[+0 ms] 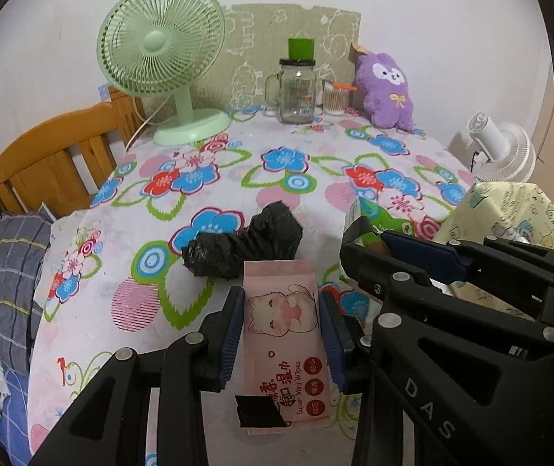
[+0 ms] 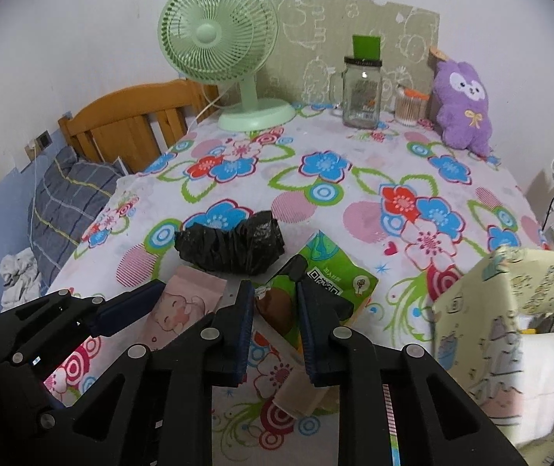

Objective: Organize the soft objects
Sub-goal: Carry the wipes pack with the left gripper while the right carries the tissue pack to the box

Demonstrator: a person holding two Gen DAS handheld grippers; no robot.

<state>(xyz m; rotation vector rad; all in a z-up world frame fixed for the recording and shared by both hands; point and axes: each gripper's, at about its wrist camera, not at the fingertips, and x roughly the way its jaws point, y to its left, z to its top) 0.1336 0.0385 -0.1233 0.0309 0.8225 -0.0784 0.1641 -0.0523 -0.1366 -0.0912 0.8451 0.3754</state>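
Counter (image 1: 238,194) under floral cloth. At its far edge, left to right: green desk fan (image 1: 162,58), glass mug jar (image 1: 296,91), cotton swab container (image 1: 334,97). Wooden headboard (image 1: 51,159) at left, checked pillow (image 1: 1,272) below it.

A table covered with a white cloth (image 1: 207,330) printed in blue, red and pink flowers carried everything. Along its far edge, against the wall, stood 1 pale green desk fan (image 1: 168,66) at the far-left corner, then a glass handled jar (image 1: 296,91) with a green block on its lid, a small clear tub of cotton swabs (image 1: 334,99), and a purple plush toy (image 1: 387,91) at the far-right corner. Near the middle lay a crumpled black plastic bag (image 1: 242,242). At the right edge sat a pale yellow cartoon-printed box (image 2: 510,330).
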